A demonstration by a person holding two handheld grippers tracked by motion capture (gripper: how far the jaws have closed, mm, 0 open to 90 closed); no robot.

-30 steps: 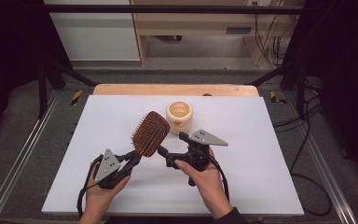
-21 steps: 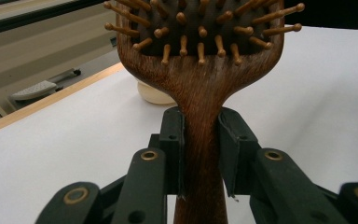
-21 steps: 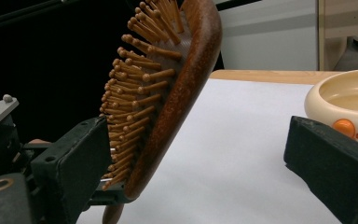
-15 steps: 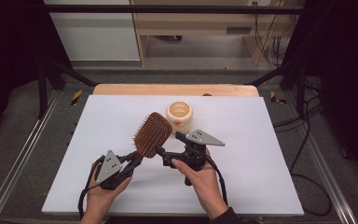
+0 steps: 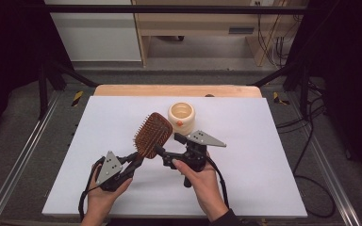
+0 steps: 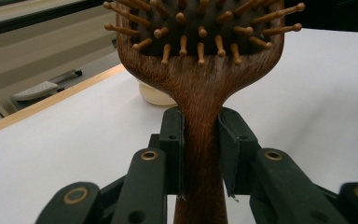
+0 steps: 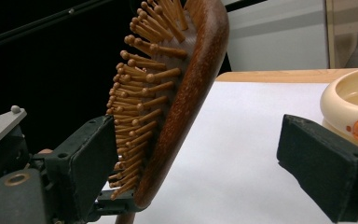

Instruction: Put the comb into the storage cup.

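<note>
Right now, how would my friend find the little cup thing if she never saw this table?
Look at the white table, toward its far edge, near the middle. Just beyond the two grippers and the wooden brush sits a small round cream cup. It stands on the table, open on top, with an orange dot on its side, unlike the brown, bristly brush.

Both hands are bare; a dark sleeve (image 5: pixel 226 219) edges the right wrist at 6 o'clock. The left gripper (image 5: pixel 134 160) and right gripper (image 5: pixel 162 153) are black, each topped by a grey three-cornered plate and trailing a black cable. Brass-coloured rivets stud the black linkage arms; the jaws carry flat rectangular pads.
</note>
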